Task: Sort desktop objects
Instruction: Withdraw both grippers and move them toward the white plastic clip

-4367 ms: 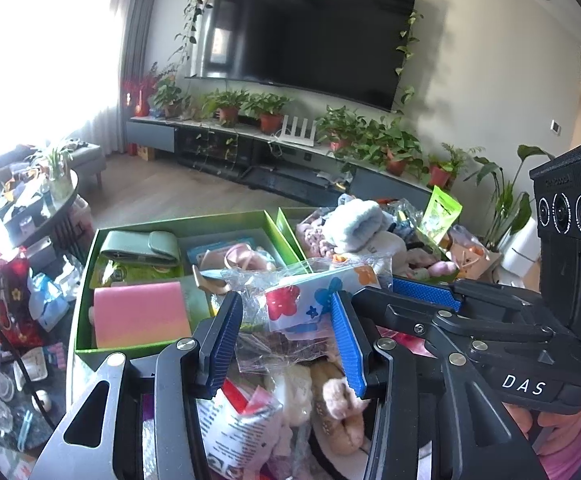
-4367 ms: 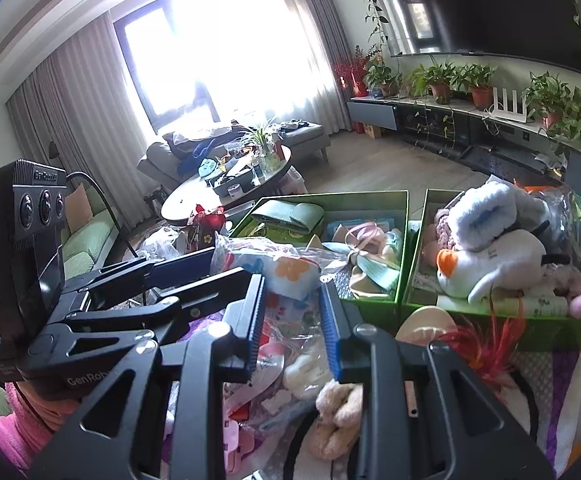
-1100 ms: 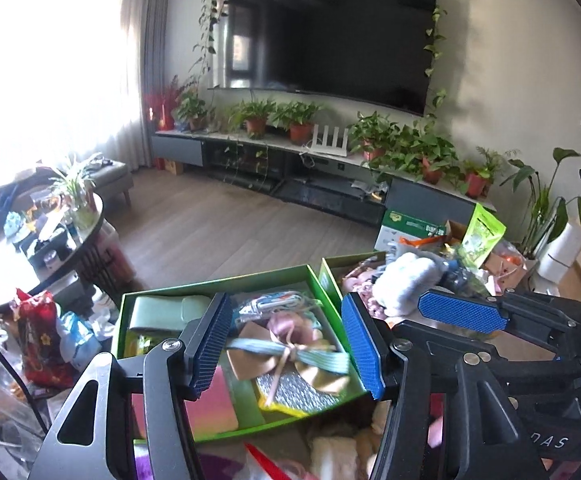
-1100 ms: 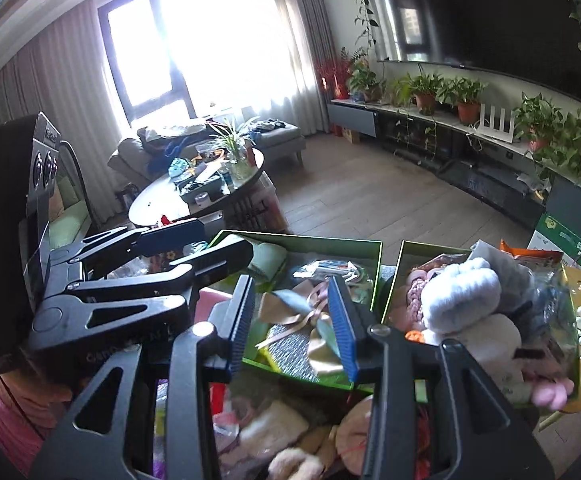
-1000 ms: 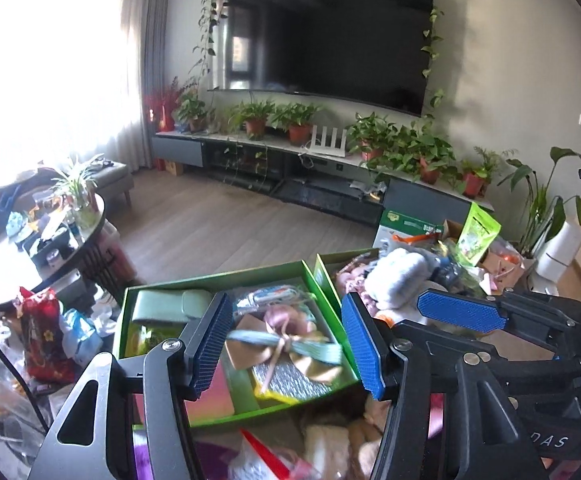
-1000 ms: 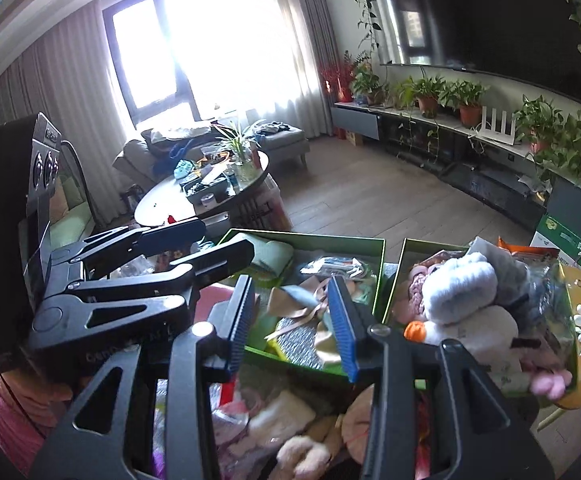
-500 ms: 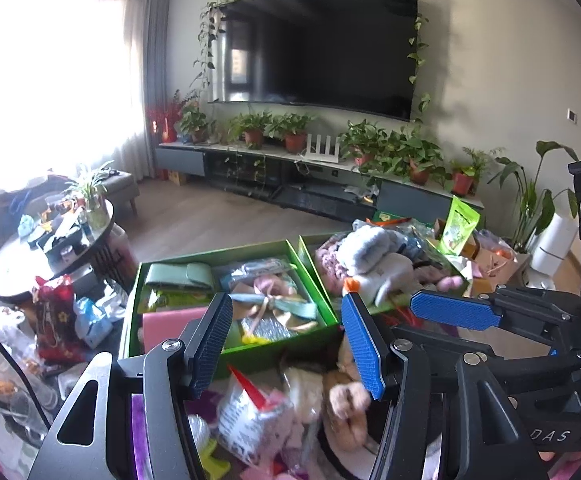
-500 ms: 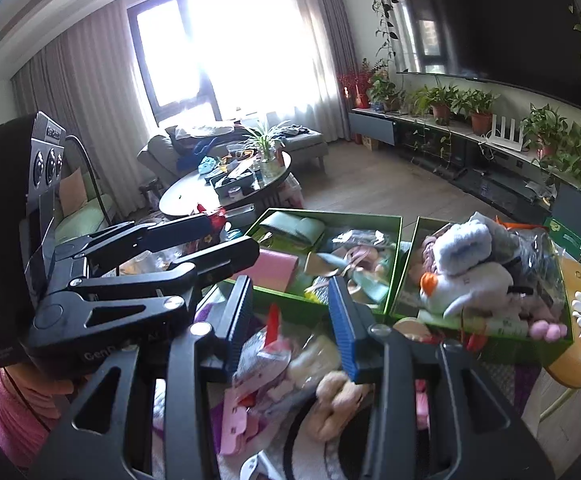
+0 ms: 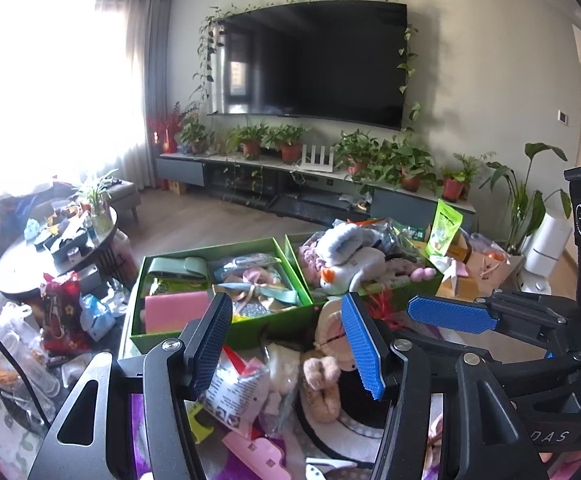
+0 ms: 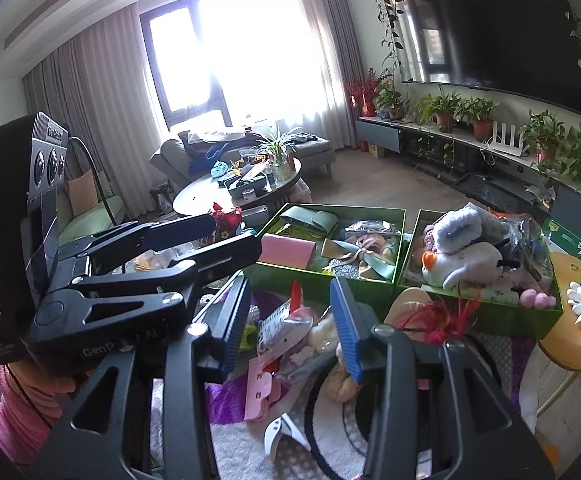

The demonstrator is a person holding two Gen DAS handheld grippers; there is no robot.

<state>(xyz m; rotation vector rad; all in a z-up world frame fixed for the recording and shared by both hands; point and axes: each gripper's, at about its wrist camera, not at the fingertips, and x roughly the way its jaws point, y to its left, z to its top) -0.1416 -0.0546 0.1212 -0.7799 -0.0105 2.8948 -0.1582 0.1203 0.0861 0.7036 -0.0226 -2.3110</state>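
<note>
Hovering over the near pile, both grippers are empty: the left gripper (image 9: 286,344) is held released with nothing between its jaws, and the right gripper (image 10: 288,326) is seen with jaws opening, also on nothing. Risk is judged as a bad pick: the crinkly printed packet (image 9: 236,390), tan plush toy (image 9: 322,380) and pink clip (image 10: 260,394) are overlapped on the table, so two items could be snagged together or the slippery film dropped. The two green boxes (image 9: 226,326) at the far side are already crowded; the right one (image 10: 478,304) is heaped with plush, so spill-over is likely.
</note>
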